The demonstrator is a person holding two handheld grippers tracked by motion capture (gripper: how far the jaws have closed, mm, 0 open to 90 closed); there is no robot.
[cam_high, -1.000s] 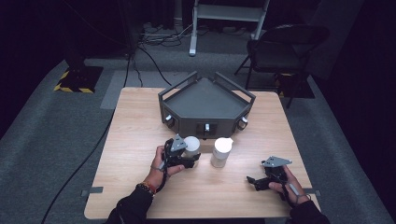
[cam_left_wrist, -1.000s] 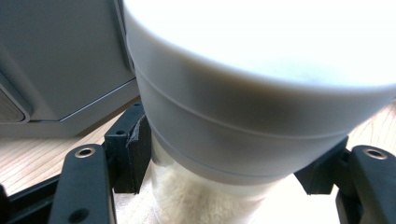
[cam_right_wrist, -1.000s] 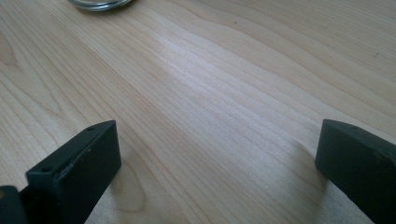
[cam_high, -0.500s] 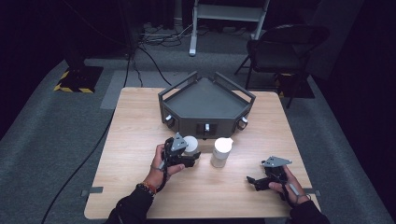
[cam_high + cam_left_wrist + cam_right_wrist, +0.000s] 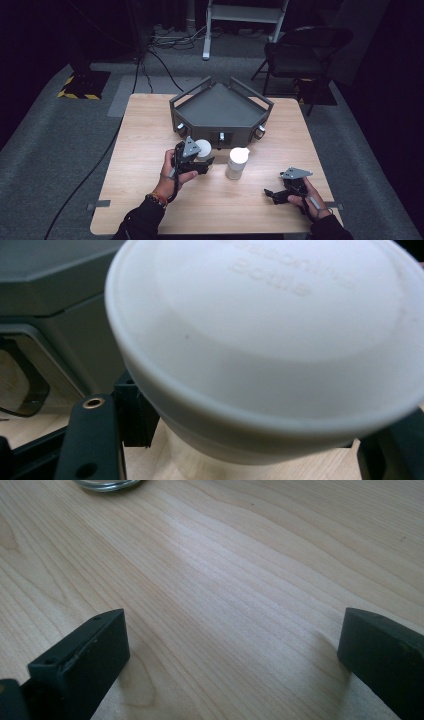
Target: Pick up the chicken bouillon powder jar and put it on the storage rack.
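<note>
White bottle [image 5: 270, 340] sits clamped in left claw [image 5: 200, 159].

Place: dim recording lab or studio
Signs: floor cables [image 5: 150, 45], hazard-taped stand base [image 5: 82, 85], folding chair [image 5: 300, 55], grey carpet [image 5: 60, 150]

A dark grey angular tray [image 5: 220, 107] with raised handles stands at the far middle of the wooden worktop [image 5: 145, 130]. Behind the worktop, on the grey carpet, are a black folding chair [image 5: 300, 52], a white metal stand [image 5: 247, 12] and loose black cables [image 5: 160, 47].
</note>
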